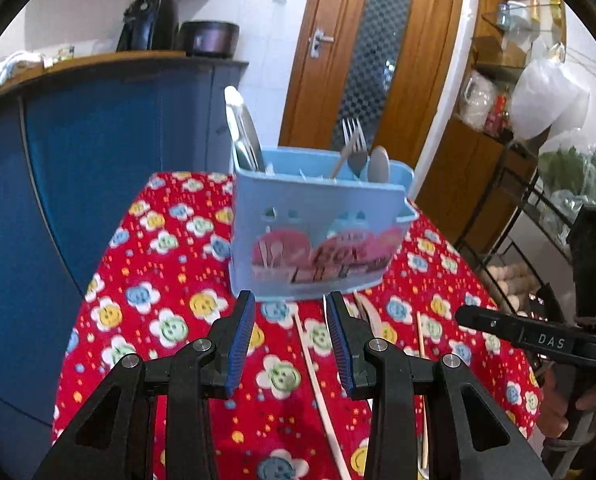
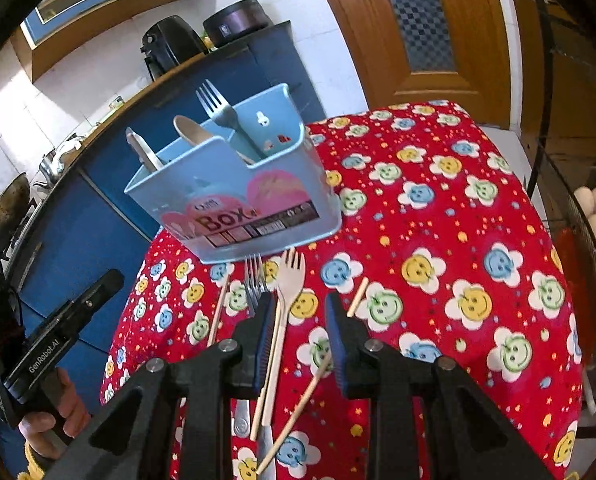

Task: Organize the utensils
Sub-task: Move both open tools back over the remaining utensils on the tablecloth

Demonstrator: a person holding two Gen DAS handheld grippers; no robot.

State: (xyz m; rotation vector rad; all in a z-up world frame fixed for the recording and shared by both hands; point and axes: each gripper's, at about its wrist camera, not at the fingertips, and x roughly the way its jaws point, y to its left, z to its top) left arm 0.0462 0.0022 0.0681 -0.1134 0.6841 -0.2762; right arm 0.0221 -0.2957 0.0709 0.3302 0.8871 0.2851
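On the red flowered tablecloth (image 2: 457,184), loose utensils lie just in front of the blue utensil box (image 2: 234,200), which already holds a fork, a spoon and a knife. The right gripper (image 2: 296,338) hovers above them with fingers apart and empty, over the wooden fork (image 2: 288,292), with a steel fork (image 2: 254,280) and thin chopsticks (image 2: 294,412) beside it. The left gripper (image 1: 292,342) is likewise spread, holding nothing. The wooden fork looks light, stiff and grippy; mid-handle seems best. The steel fork is probably slicker and heavier.
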